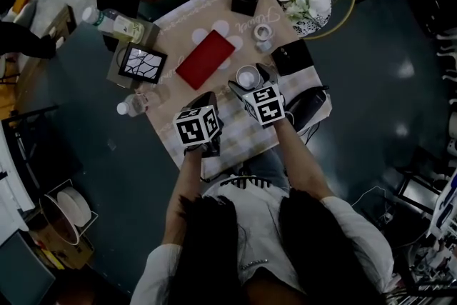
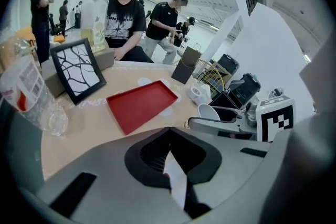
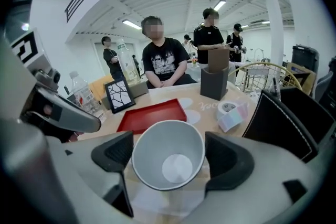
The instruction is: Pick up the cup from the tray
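Right tongs [image 3: 169,157] spread wide with white cup [image 3: 168,153] between them, standing on surface [image 2: 89,123] at 4 o'clock of red tray [image 1: 206,58] — left tongs [image 2: 169,132] pressed together.

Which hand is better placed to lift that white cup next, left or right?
Right. The white paper cup stands between the parted jaws of the right gripper, which likely only need to close. The left gripper has its jaws together and points past the cup, which sits off to its right.
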A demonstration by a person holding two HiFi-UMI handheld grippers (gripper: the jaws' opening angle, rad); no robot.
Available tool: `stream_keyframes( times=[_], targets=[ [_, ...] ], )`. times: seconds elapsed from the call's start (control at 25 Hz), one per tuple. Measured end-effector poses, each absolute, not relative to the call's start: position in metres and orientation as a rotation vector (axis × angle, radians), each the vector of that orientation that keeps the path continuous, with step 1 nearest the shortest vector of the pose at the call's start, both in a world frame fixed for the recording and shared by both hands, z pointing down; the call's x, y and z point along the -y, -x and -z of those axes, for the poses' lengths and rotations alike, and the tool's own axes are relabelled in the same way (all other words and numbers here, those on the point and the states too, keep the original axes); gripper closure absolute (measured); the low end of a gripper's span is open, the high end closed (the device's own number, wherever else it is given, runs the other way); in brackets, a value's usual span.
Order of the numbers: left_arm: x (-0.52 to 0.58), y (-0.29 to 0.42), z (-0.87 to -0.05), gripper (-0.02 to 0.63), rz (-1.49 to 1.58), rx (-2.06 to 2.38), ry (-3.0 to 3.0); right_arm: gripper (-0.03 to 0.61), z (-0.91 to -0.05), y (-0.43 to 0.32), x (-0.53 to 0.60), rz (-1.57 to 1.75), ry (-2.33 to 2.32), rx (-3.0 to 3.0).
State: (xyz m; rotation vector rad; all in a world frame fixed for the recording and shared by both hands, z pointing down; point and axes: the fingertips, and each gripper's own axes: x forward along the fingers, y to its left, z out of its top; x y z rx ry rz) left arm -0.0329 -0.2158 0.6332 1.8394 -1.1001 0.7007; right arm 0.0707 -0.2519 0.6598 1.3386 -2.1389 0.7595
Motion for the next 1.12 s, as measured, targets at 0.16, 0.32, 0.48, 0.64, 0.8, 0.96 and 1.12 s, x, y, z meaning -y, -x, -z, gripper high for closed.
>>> stream_keyframes(
  times=[0.16, 0.32, 0.48, 0.64, 0.8, 0.96, 1.12],
  targets=[
    [0.215, 0.032, -0.631, 0.604, -0.705, 1.105, -1.855, 0.169, -0.644, -0.073, 0.253, -0.666, -1.36, 2.153],
    [0.215, 0.034, -0.625, 0.604, -0.644, 1.131, -1.845, 0.169, -0.623, -0.081, 0.253, -0.6, -1.419, 2.156],
    [0.214, 0.035, -0.619, 0.605, -0.608, 1.149, -1.854, 0.169, -0.603, -0.087, 0.252, -0.57, -1.447, 2.182],
    [0.211, 0.033, -0.611, 0.604, -0.575, 1.168, -1.87, 0.169, -0.592, -0.082, 0.241, -0.571, -1.404, 2.214],
    [0.207, 0.032, -0.601, 0.606, -0.555, 1.188, -1.894, 0.172, -0.584, -0.069, 0.225, -0.573, -1.331, 2.238],
    [0.203, 0.03, -0.59, 0.604, -0.518, 1.193, -1.919, 0.333, -0.569, -0.062, 0.215, -0.553, -1.352, 2.252],
    [0.194, 0.028, -0.578, 0.604, -0.5, 1.186, -1.953, 0.441, -0.555, -0.058, 0.205, -0.54, -1.393, 2.257]
  ],
)
